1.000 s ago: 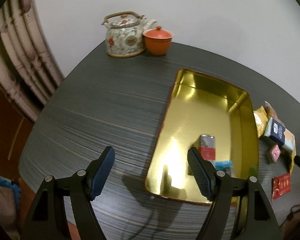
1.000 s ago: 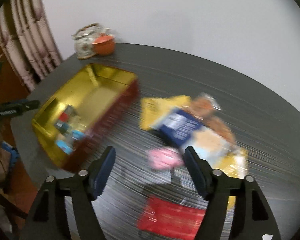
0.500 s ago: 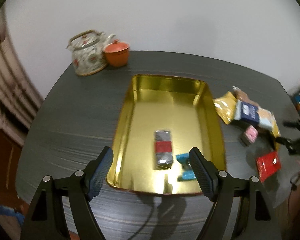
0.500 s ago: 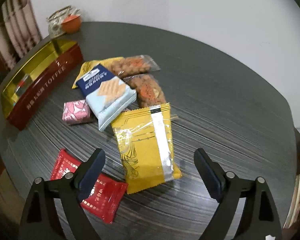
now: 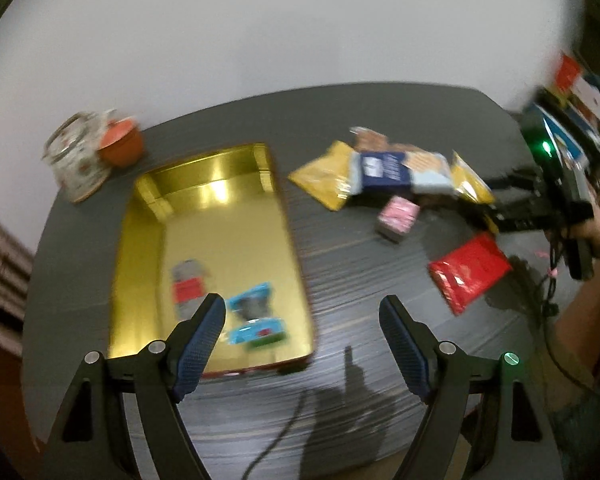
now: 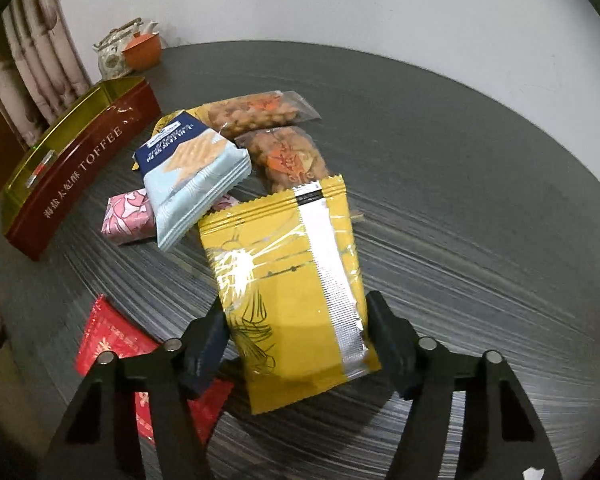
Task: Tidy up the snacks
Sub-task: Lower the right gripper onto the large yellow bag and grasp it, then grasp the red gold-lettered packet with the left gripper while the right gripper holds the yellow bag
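Snacks lie in two groups: three wrapped pieces inside the tin (image 5: pixel 260 184), seven packets loose on the dark, grained desk (image 6: pixel 440 168) at the tin's three o'clock. Loose ones: two crinkly yellow pouches, two clear nut bags, one blue-white biscuit pack (image 6: pixel 192 176), one pink block (image 6: pixel 128 216), one flat red sachet (image 5: pixel 470 272). The tin is rectangular, glossy gold inside, red outside. The left gripper (image 5: pixel 302 336) stands open and empty above the tin's near corner, having swung rightward since half a second ago. The right gripper (image 6: pixel 296 344) has just been closing; its jaws now flank the near yellow pouch (image 6: pixel 288 280), pressing its edges.
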A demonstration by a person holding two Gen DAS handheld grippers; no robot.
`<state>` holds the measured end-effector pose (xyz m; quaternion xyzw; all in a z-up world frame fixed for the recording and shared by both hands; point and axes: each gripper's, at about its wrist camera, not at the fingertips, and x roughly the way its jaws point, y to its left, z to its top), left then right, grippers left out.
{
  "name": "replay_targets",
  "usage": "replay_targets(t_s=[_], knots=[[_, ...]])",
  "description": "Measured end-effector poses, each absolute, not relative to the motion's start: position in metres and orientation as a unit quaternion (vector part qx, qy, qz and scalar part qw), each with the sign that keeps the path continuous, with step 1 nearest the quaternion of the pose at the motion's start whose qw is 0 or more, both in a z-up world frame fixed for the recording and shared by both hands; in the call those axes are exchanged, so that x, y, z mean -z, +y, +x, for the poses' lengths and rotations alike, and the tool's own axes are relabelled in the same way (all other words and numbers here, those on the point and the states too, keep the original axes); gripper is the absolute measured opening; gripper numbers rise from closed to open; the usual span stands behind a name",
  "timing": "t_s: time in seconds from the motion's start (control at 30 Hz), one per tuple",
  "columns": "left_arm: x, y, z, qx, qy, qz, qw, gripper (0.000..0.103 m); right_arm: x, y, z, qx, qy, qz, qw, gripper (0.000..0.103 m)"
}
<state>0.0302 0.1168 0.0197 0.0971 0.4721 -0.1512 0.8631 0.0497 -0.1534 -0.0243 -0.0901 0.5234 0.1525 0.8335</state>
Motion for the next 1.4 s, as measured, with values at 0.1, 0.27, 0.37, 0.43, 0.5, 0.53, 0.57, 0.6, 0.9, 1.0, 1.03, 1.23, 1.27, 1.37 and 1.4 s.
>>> replay_targets(t_s=[0.1, 0.27, 0.37, 0.43, 0.5, 0.53, 0.57, 0.6, 0.9, 1.0, 1.03, 1.23, 1.27, 1.37, 1.4], knots=[[-0.013, 0.091, 0.031, 0.18, 0.471, 0.118, 0.856, 0.08, 0.022, -0.159, 0.044, -0.148, 0.519, -0.087, 0.837, 0.057], [-0.002, 0.048, 0.033, 0.242, 0.469, 0.144, 0.837, 0.08, 0.021, -0.184, 0.034, -0.111, 0.515, -0.074, 0.847, 0.054], [0.004, 0.025, 0.034, 0.278, 0.466, 0.166, 0.823, 0.08, 0.019, -0.208, 0.025, -0.081, 0.515, -0.058, 0.851, 0.054], [0.009, 0.01, 0.034, 0.303, 0.465, 0.18, 0.812, 0.08, 0.018, -0.219, 0.019, -0.066, 0.515, -0.052, 0.853, 0.054], [0.014, -0.003, 0.035, 0.326, 0.465, 0.191, 0.801, 0.08, 0.018, -0.229, 0.012, -0.053, 0.515, -0.047, 0.854, 0.054], [0.015, -0.006, 0.035, 0.334, 0.464, 0.195, 0.797, 0.08, 0.018, -0.233, 0.009, -0.047, 0.515, -0.044, 0.855, 0.054], [0.017, -0.011, 0.036, 0.342, 0.465, 0.198, 0.793, 0.08, 0.018, -0.238, 0.005, -0.04, 0.514, -0.042, 0.856, 0.054], [0.02, -0.016, 0.036, 0.349, 0.466, 0.202, 0.787, 0.08, 0.017, -0.241, 0.003, -0.037, 0.514, -0.04, 0.856, 0.054], [0.048, -0.049, 0.056, 0.382, 0.48, 0.23, 0.755, 0.08, 0.015, -0.258, -0.009, -0.005, 0.518, -0.024, 0.855, 0.055], [0.055, -0.054, 0.062, 0.383, 0.486, 0.235, 0.75, 0.08, 0.015, -0.257, -0.009, -0.003, 0.518, -0.021, 0.855, 0.055], [0.056, -0.056, 0.064, 0.387, 0.487, 0.236, 0.746, 0.08, 0.015, -0.257, -0.01, -0.003, 0.518, -0.021, 0.855, 0.055], [0.067, -0.069, 0.074, 0.389, 0.496, 0.244, 0.737, 0.08, 0.015, -0.256, -0.011, -0.004, 0.514, -0.019, 0.858, 0.057], [0.067, -0.07, 0.075, 0.392, 0.497, 0.242, 0.735, 0.08, 0.015, -0.257, -0.012, -0.004, 0.514, -0.019, 0.858, 0.057], [0.066, -0.074, 0.072, 0.393, 0.496, 0.244, 0.734, 0.08, 0.015, -0.258, -0.013, -0.004, 0.512, -0.019, 0.859, 0.057], [0.066, -0.075, 0.072, 0.393, 0.497, 0.244, 0.734, 0.08, 0.015, -0.258, -0.013, -0.005, 0.512, -0.019, 0.859, 0.057]])
